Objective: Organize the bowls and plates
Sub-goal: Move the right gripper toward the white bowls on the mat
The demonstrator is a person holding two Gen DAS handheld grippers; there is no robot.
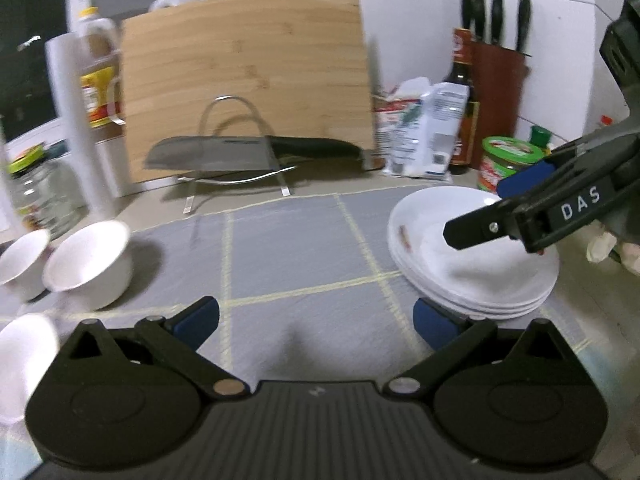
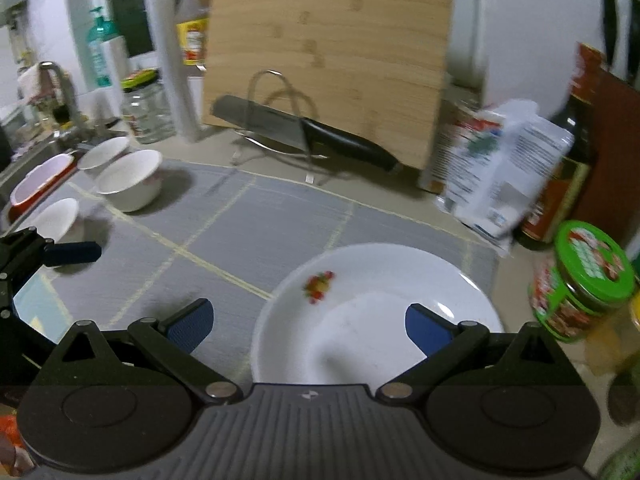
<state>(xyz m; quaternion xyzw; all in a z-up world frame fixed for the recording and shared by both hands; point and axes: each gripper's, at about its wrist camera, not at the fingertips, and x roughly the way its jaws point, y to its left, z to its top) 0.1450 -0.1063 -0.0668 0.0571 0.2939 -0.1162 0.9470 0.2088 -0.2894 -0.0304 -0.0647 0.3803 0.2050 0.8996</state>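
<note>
A stack of white plates [image 1: 472,264] sits on the grey mat [image 1: 304,256] at the right; the top plate [image 2: 372,320] has a small fruit print. Three white bowls [image 1: 90,262] stand at the mat's left edge, also in the right wrist view [image 2: 130,178]. My left gripper [image 1: 316,322] is open and empty above the mat, between bowls and plates. My right gripper [image 2: 308,322] is open and empty just above the plate stack, its right finger over the top plate; it also shows in the left wrist view [image 1: 484,212].
A bamboo cutting board [image 1: 248,80] leans at the back with a cleaver [image 1: 248,152] on a wire rack. Bottles, a paper roll [image 1: 74,120], bags [image 1: 424,128], a knife block [image 1: 496,92] and green-lidded jars [image 2: 584,280] crowd the counter. A red-rimmed dish [image 2: 40,180] lies by the sink.
</note>
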